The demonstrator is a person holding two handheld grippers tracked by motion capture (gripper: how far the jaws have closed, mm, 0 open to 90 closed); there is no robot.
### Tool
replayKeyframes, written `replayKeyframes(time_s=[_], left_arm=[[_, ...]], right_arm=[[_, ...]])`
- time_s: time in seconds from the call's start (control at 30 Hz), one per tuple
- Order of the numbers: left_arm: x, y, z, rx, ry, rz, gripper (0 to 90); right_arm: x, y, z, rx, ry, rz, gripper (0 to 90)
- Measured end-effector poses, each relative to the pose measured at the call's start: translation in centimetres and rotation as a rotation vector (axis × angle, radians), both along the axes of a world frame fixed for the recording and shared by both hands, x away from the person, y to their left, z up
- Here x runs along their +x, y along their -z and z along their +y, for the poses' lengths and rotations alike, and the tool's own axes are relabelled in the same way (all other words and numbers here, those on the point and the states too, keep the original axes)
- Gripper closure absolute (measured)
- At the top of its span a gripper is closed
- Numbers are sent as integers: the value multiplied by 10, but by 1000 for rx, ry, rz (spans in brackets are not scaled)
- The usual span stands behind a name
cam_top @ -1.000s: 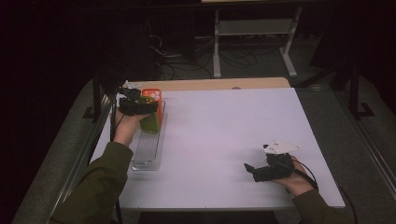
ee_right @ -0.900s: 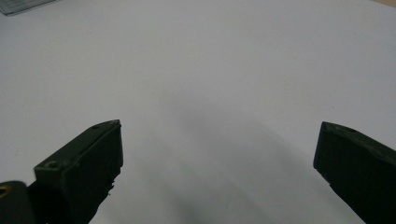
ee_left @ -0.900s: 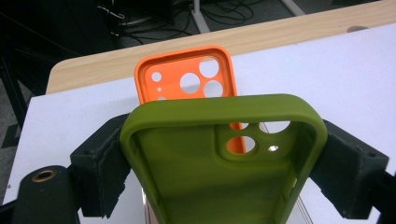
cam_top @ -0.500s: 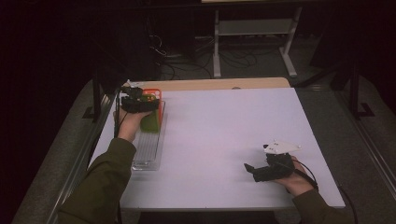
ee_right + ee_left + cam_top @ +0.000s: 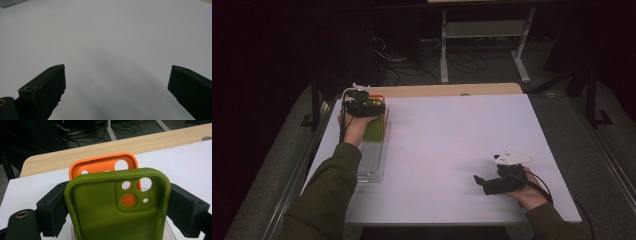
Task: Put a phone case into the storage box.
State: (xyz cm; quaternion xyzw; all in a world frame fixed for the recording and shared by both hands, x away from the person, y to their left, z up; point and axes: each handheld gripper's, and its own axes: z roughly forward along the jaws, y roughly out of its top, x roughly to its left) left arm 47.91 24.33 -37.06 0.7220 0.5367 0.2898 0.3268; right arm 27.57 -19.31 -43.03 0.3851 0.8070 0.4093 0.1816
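Green phone case (image 5: 117,207) between the pads of left gripper (image 5: 117,205), inner face toward the gripper camera, camera cut-out at the far end. Long axis along the gripper's reach, pointing away from the hand toward the far wooden edge (image 5: 100,150) of the table. Side walls flush against both pads (image 5: 53,206); whether pressed or only touched, cannot tell. Jaws just been opening, case between them, spread about the case's width.

Left forearm in an olive sleeve (image 5: 329,190), stretched forward from the near edge of the table, hand (image 5: 354,127) wrapped under the gripper (image 5: 364,107), gripper roughly level and aimed at the far end of the clear tray (image 5: 372,160). Green case (image 5: 374,129) seen from above over the tray's far half, beneath and behind the gripper body.

Orange phone case (image 5: 105,165) just beyond the green one, same orientation, cut-out end farthest from the hand, rim showing above the green rim and through its lens holes. Touching or merely overlapped in view: cannot tell.

Right gripper (image 5: 484,181) well apart from the tray, near the table's opposite near corner, lying low over the white tabletop (image 5: 452,135), held from behind by right hand (image 5: 524,192). Jaws wide apart (image 5: 117,82), only bare tabletop between them.
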Motion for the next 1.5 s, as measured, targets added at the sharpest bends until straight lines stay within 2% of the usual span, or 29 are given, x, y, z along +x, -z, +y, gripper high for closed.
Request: replayKeyframes(time_s=[0.33, 0.37, 0.7, 0.87, 1.1, 1.23, 1.33, 1.5], left_arm=[[7, 7, -1, -1, -10, -10, 125], [7, 6, 0, 10, -10, -6, 123], [6, 3, 4, -7, 1, -34, 83], [3, -5, 3, -4, 63, -22, 46], [-5, -24, 1, -32, 158, -42, 22], [-10, -30, -2, -49, 210, -36, 7], [-15, -33, -4, -72, 261, -40, 7], [-24, -38, -7, -88, 356, -36, 7]], right_arm=[[0, 0, 0, -2, -4, -3, 8], [0, 0, 0, -1, -4, -4, 8], [0, 0, 0, -2, -7, -7, 8], [0, 0, 0, -1, -5, -2, 8], [0, 0, 0, -2, -7, -6, 8], [-1, 0, 1, 2, -6, 2, 8], [-1, 0, 1, 1, -7, 2, 8], [-1, 0, 0, 1, -5, 4, 8]])
